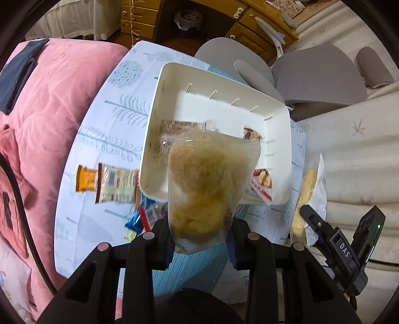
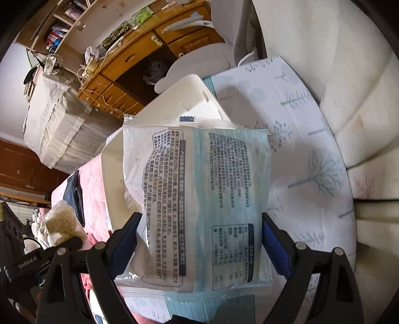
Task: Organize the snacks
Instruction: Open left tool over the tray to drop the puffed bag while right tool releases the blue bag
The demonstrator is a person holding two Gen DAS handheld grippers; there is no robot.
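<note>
My left gripper [image 1: 202, 236] is shut on a clear bag of yellowish cakes [image 1: 204, 184], held above the near edge of a white bin [image 1: 159, 104] on the patterned cloth. The bin holds a brown printed packet [image 1: 172, 129] and red-and-white snack packets [image 1: 261, 182]. My right gripper [image 2: 199, 246] is shut on a white-and-light-blue printed snack packet [image 2: 197, 199], held up in front of the white bin [image 2: 189, 99]. The right gripper with its packet [image 1: 309, 199] shows at the right of the left wrist view. The left gripper's bag [image 2: 62, 221] shows at the left of the right wrist view.
An orange-and-cream snack packet [image 1: 109, 184] and a blue wrapper [image 1: 139, 219] lie on the cloth left of the bin. A pink quilt [image 1: 42, 112] lies to the left, grey chair [image 1: 319, 77] and wooden desk [image 1: 251, 22] beyond, a cream sofa cover [image 1: 349, 154] to the right.
</note>
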